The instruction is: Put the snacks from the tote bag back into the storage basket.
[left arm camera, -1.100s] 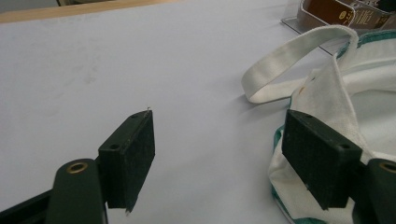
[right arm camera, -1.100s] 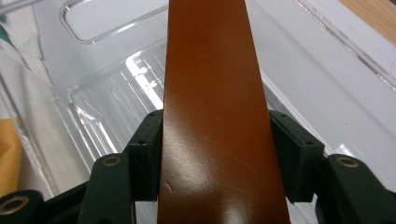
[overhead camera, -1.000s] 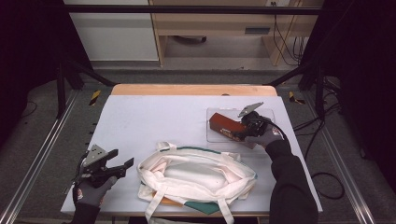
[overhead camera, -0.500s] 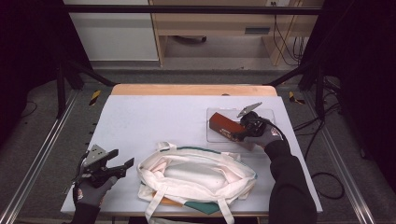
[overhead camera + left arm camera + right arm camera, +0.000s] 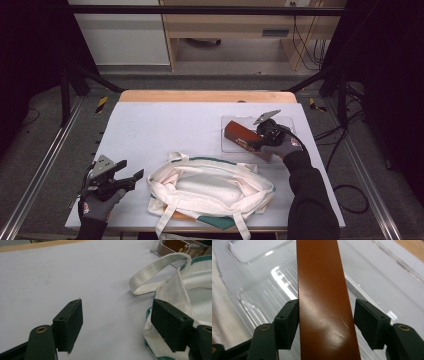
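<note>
Brown glossy rectangular box [image 5: 324, 305] lies in a clear ribbed plastic tray [image 5: 262, 300] toward the far right of the pale grey table [image 5: 165, 125], and in the high view it sits at [image 5: 239, 134] inside that tray [image 5: 230, 148]. Right gripper [image 5: 325, 322] straddles the box: in the right gripper view the left pad sits against the box's edge or just beside it, while a sliver of tray shows between the right pad and the other edge, so the pads are not pressing it. These jaws have just been opening, with the box between them. From above, the right gripper [image 5: 260, 139] is at the near end of the box, held by a gloved hand [image 5: 285, 148] in a dark sleeve.

Left gripper [image 5: 131, 177] is near the front left corner of the table, just beside the left end of a white cloth tote bag with green trim [image 5: 210, 187]. In the left gripper view its jaws stand wide apart with nothing between them but bare table; the right pad overlaps the bag's edge [image 5: 175, 300], whether touching I cannot tell, and a white strap loop [image 5: 155, 272] lies on the table beyond
</note>
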A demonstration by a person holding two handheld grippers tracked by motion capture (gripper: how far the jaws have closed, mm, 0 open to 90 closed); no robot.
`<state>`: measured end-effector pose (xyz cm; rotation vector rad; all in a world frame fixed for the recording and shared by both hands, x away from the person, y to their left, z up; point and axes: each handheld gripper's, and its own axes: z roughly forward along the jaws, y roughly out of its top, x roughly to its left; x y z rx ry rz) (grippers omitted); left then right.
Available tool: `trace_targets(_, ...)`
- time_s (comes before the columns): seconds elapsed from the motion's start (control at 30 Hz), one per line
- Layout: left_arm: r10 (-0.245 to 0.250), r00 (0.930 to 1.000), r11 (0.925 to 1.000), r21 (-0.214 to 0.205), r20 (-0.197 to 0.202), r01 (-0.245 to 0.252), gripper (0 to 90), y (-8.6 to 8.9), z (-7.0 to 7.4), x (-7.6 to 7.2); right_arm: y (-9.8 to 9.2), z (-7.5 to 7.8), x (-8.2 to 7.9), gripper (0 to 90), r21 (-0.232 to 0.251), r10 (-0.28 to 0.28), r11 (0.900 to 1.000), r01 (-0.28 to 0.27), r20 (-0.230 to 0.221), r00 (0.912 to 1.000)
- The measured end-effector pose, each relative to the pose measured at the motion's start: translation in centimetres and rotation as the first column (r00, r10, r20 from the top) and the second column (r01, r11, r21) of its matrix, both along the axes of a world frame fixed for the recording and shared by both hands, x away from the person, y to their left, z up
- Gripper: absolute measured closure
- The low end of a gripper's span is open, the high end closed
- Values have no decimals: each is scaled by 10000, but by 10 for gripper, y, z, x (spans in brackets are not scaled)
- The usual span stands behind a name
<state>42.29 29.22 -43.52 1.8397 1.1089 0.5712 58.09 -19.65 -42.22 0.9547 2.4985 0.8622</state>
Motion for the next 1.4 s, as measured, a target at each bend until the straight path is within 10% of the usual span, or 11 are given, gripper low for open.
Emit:
trace_targets(0.47,159,9998,9998,-140,154,-157,240,3,3,-2,-10,43,-38,622,1273,-1462,9839,1255,1693,9747)
trace_targets(0.83,188,9997,9998,-106,146,-186,241,3,3,-2,-20,24,-61,893,1499,-2281,9652,2145,802,9703)
trace_targets(1.4,214,9996,9996,-160,192,-211,239,4,4,-2,-7,5,-57,900,551,-2182,9745,2176,57,9759)
